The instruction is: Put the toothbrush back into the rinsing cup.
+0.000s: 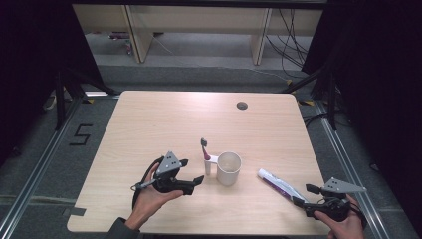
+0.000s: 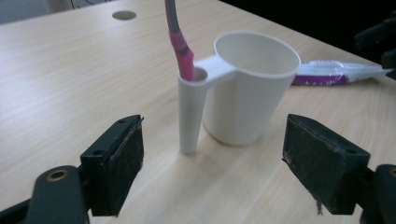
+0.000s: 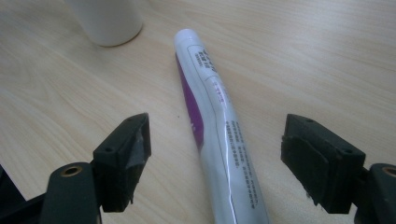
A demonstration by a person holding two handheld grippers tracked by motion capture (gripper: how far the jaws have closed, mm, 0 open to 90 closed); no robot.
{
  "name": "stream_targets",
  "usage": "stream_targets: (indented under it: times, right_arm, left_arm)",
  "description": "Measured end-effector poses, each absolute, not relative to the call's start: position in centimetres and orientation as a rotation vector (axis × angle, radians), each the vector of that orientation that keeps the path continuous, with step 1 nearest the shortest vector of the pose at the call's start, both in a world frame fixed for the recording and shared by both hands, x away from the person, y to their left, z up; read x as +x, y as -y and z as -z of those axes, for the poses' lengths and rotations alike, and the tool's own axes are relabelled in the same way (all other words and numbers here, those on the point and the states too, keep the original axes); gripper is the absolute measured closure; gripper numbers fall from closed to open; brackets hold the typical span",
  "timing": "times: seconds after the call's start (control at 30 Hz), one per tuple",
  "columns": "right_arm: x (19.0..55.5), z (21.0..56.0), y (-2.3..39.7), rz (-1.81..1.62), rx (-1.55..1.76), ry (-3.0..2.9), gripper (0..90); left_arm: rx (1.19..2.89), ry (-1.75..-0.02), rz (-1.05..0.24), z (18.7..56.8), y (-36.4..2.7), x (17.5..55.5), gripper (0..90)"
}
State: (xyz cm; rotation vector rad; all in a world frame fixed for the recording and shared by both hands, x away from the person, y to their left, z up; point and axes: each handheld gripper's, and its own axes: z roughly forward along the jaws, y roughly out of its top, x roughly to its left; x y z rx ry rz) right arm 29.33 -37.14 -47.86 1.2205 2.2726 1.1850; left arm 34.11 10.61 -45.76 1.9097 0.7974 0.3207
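Note:
A white cup [image 1: 229,168] [image 2: 250,88] stands near the middle of the wooden table [image 1: 164,124], with a narrow side tube [image 2: 189,116] on its left. A grey and pink toothbrush [image 1: 204,148] [image 2: 180,46] stands upright in that tube. My left gripper [image 1: 191,171] [image 2: 212,154] is open just left of the cup, its jaws on either side of the tube without touching it. A white and purple toothpaste tube [image 1: 278,184] [image 3: 219,121] lies flat to the right of the cup. My right gripper [image 1: 305,194] [image 3: 217,149] is open, and the tube's near end lies between its jaws, apart from both pads.
A round cable hole [image 1: 242,105] [image 2: 124,15] sits near the table's far edge. Dark stands and cables flank the table on the floor, with desk legs [image 1: 137,37] beyond. The front edge runs just below both hands.

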Motion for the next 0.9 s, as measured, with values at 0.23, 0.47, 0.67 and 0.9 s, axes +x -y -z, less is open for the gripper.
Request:
stream_targets:
  times: [0.23,0.47,0.67,0.9]
  right_arm:
    - [29.1,47.8,36.9,-1.199,1.26,-2.274,25.1]
    - [29.2,47.8,37.1,-1.17,1.215,-2.284,25.4]
    - [29.0,47.7,36.9,-1.182,1.25,-2.279,26.4]
    - [28.8,47.5,36.6,-1.195,1.245,-2.265,29.9]
  left_arm:
    - [1.943,-0.796,-0.299,47.1,-11.0,32.7,19.1]
    - [1.987,-0.816,-0.307,48.6,-11.6,31.9,19.2]
    - [2.058,-0.81,-0.289,49.9,-11.6,31.0,19.5]
    - [2.062,-0.802,-0.296,50.1,-11.8,29.8,19.5]
